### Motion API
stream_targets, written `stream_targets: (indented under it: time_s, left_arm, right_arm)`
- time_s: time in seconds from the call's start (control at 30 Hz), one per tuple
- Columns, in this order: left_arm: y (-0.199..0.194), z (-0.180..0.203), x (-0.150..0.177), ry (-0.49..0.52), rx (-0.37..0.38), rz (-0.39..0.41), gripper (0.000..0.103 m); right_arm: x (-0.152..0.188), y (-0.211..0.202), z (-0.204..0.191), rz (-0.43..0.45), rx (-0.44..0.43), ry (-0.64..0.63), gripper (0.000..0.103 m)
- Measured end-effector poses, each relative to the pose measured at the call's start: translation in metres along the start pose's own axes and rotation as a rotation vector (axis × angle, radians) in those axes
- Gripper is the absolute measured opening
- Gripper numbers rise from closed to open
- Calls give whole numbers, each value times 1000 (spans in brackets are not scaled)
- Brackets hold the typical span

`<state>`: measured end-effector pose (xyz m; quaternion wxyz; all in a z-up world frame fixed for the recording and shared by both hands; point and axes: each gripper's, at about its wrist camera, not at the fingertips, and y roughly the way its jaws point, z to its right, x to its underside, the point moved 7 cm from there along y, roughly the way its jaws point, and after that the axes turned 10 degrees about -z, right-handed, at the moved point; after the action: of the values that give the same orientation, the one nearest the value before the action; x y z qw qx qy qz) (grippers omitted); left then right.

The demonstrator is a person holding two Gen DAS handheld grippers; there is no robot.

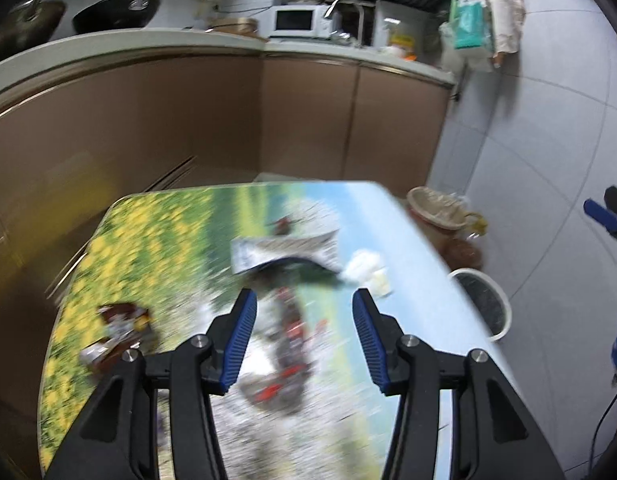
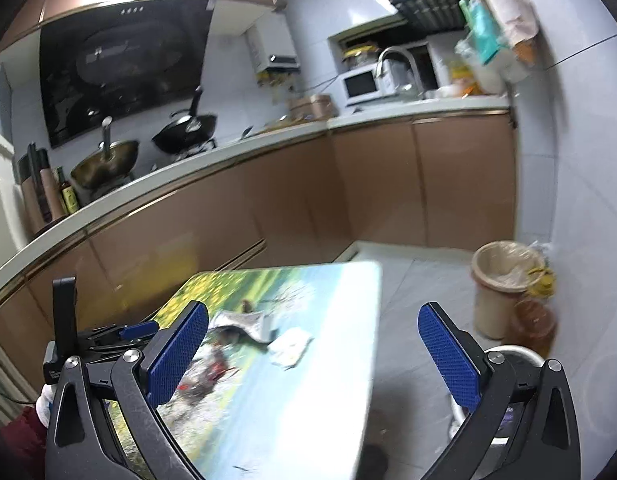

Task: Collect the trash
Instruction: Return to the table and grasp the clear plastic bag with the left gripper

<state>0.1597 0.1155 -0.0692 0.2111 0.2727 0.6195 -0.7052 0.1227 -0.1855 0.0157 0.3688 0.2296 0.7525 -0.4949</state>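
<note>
Left wrist view: my left gripper point(image 1: 304, 312) hangs over the tabletop point(image 1: 388, 216), jaws parted about halfway with nothing between the blue pads point(image 1: 240, 340). The tabletop carries a printed landscape of yellow flowers and sky. Ahead of my fingers, around the middle of the tabletop, lies a silver wrapper point(image 1: 284, 254), blurred, with a dark piece beside it. Just right of that, near the tabletop's right edge, sits a crumpled white tissue point(image 1: 366, 270). Close to the left edge there is a brown wrapper point(image 1: 118, 330). On the floor past the right edge I see a white basket point(image 1: 482, 304), and farther back a beige lined bin point(image 1: 436, 210). My right gripper's blue tip point(image 1: 600, 212) peeks in at the far right.

Right wrist view: my right gripper point(image 2: 312, 356) is wide open and empty, held above the tabletop's point(image 2: 340, 360) right edge. The silver wrapper point(image 2: 244, 320) and the white tissue point(image 2: 290, 346) lie side by side near the far half of the tabletop. The left gripper point(image 2: 128, 330) shows at lower left, with a white-gloved hand point(image 2: 44, 400) and a dark red sleeve point(image 2: 20, 436) behind it. The beige bin point(image 2: 504, 284) stands on the floor to the right, well apart from the tabletop; the white basket point(image 2: 520, 352) shows partly behind my right finger. Kitchen cabinets point(image 2: 348, 184) run along behind.
</note>
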Motion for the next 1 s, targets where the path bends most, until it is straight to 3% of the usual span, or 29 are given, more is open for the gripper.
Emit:
stream_targets:
  time_s: [0.3, 0.8, 1.0]
  left_arm:
    - [39, -47, 34, 3, -53, -119, 48]
    - [98, -73, 48, 27, -20, -233, 47]
    - [103, -78, 53, 24, 6, -238, 34]
  right_arm:
    - [26, 75, -55, -164, -99, -68, 97]
    - [92, 208, -128, -482, -208, -152, 81]
    - [109, 244, -146, -566, -216, -172, 74]
